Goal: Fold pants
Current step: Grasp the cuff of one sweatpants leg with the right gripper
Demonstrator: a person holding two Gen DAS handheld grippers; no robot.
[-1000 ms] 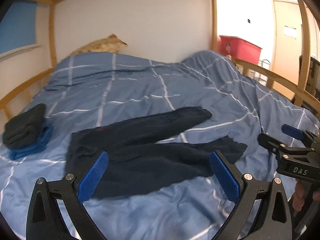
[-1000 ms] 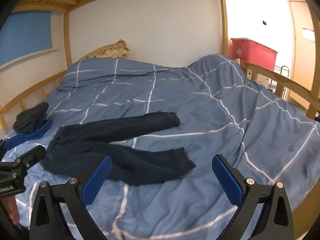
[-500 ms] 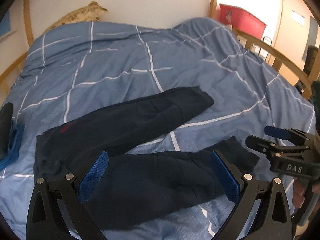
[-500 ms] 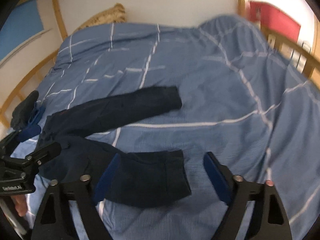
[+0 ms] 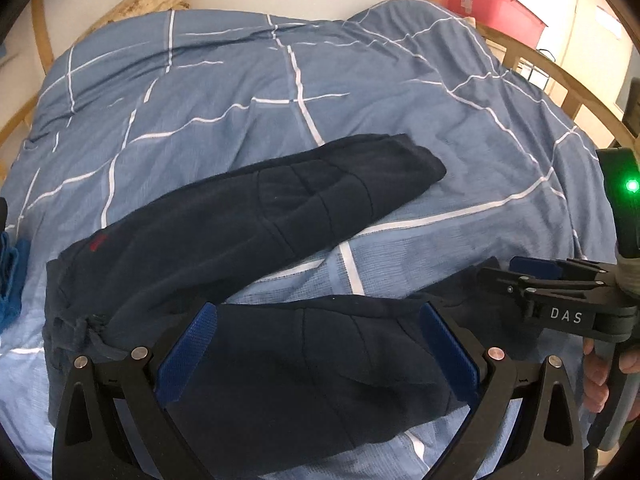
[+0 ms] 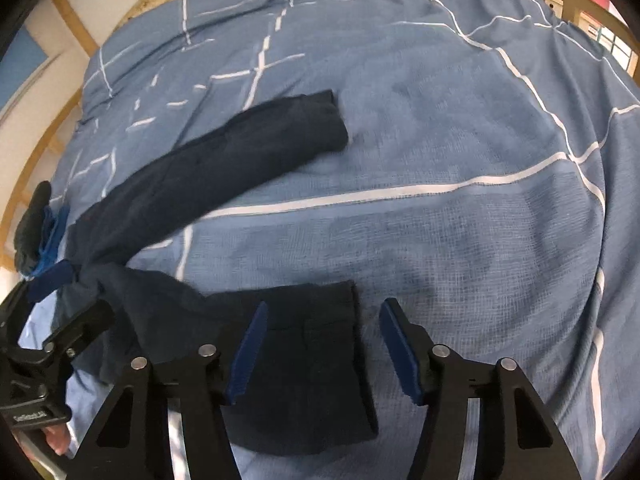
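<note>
Dark navy pants lie flat on the blue checked duvet, legs spread apart in a V, waistband at the left. My left gripper is open, low over the middle of the near leg. My right gripper is open, narrower than before, its fingers straddling the cuff edge of the near leg. The far leg lies further back. The right gripper also shows at the right in the left wrist view; the left gripper shows at the left edge of the right wrist view.
A folded dark and blue pile sits left of the waistband. A tan pillow lies at the head of the bed. A wooden rail runs along the right side, with a red bin beyond.
Both grippers have come down and forward toward the near leg of the pants. The right gripper's jaws have narrowed around the cuff.
</note>
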